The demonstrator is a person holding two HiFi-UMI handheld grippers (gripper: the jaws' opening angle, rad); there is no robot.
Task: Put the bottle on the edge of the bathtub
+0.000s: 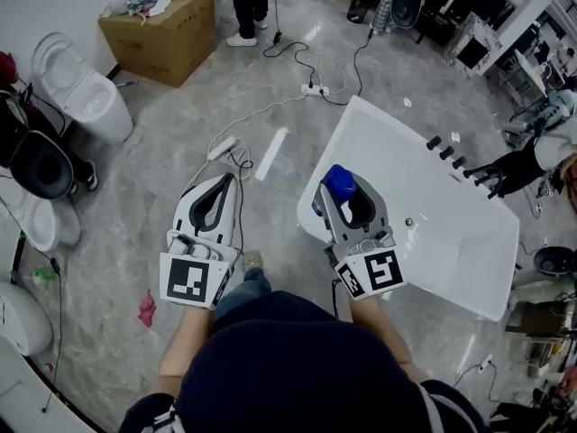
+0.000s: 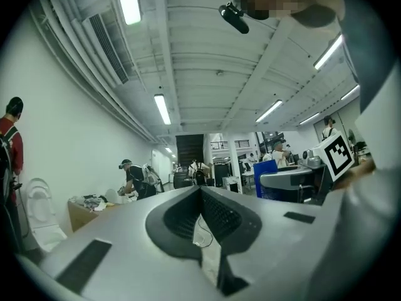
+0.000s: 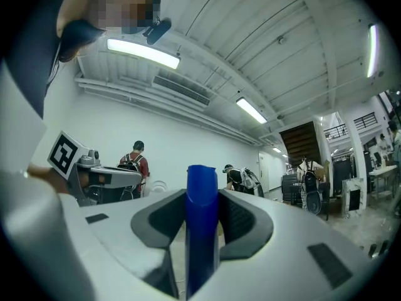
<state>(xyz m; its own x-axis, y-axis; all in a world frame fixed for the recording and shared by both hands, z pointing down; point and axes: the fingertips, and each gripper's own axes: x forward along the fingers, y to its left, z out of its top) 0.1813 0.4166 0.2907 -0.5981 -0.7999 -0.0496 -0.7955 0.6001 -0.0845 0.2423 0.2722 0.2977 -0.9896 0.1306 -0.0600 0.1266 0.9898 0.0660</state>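
Observation:
The blue bottle [image 1: 339, 181] is upright between the jaws of my right gripper [image 1: 343, 193], which is shut on it. In the right gripper view the blue bottle [image 3: 201, 231] fills the gap of the right gripper [image 3: 202, 196] from bottom to tip. In the head view this gripper hovers over the near left corner of the white bathtub [image 1: 451, 242], by its rim. My left gripper [image 1: 229, 184] is held over the floor left of the tub, shut with nothing in it. In its own view the left gripper [image 2: 200, 190] has its tips together.
Black tap handles [image 1: 446, 152] line the tub's far right edge. A power strip with cables [image 1: 313, 88] lies on the marble floor beyond the tub. A cardboard box [image 1: 162, 30] and a toilet [image 1: 86, 93] stand at the back left. A pink scrap [image 1: 146, 309] lies near my feet.

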